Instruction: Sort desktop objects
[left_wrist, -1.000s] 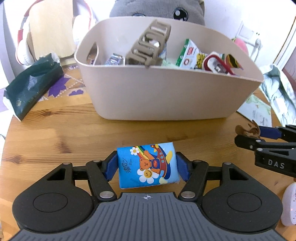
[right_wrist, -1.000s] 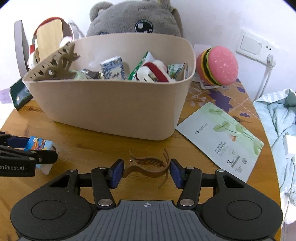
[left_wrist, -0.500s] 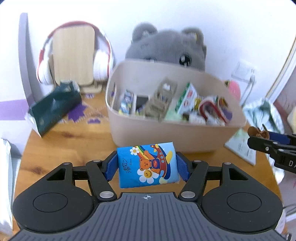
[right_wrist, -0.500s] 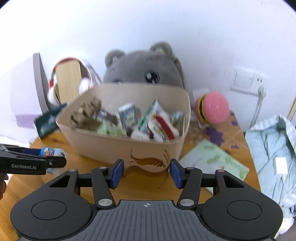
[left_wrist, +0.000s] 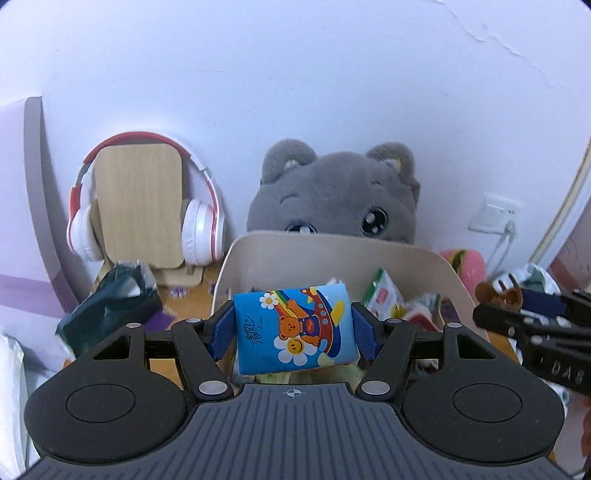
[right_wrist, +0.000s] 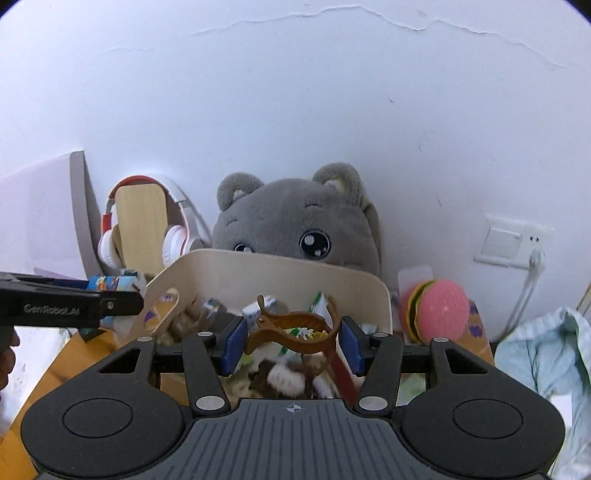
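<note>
My left gripper (left_wrist: 293, 330) is shut on a blue tissue pack (left_wrist: 295, 326) with a cartoon bear, held in the air over the beige basket (left_wrist: 332, 251). My right gripper (right_wrist: 291, 341) is shut on a brown hair claw clip (right_wrist: 291, 328), also held above the basket (right_wrist: 280, 269). The basket holds several small packets and another clip. The right gripper shows at the right edge of the left wrist view (left_wrist: 535, 325); the left gripper shows at the left of the right wrist view (right_wrist: 74, 302).
A grey plush toy (left_wrist: 336, 192) sits behind the basket against the wall. Red-and-white headphones (left_wrist: 147, 206) hang on a wooden stand at the back left. A dark green packet (left_wrist: 110, 306) lies left of the basket. A burger toy (right_wrist: 436, 310) and wall socket (right_wrist: 509, 240) are at the right.
Both grippers have risen from the table and moved forward over the basket, still holding the tissue pack and the claw clip.
</note>
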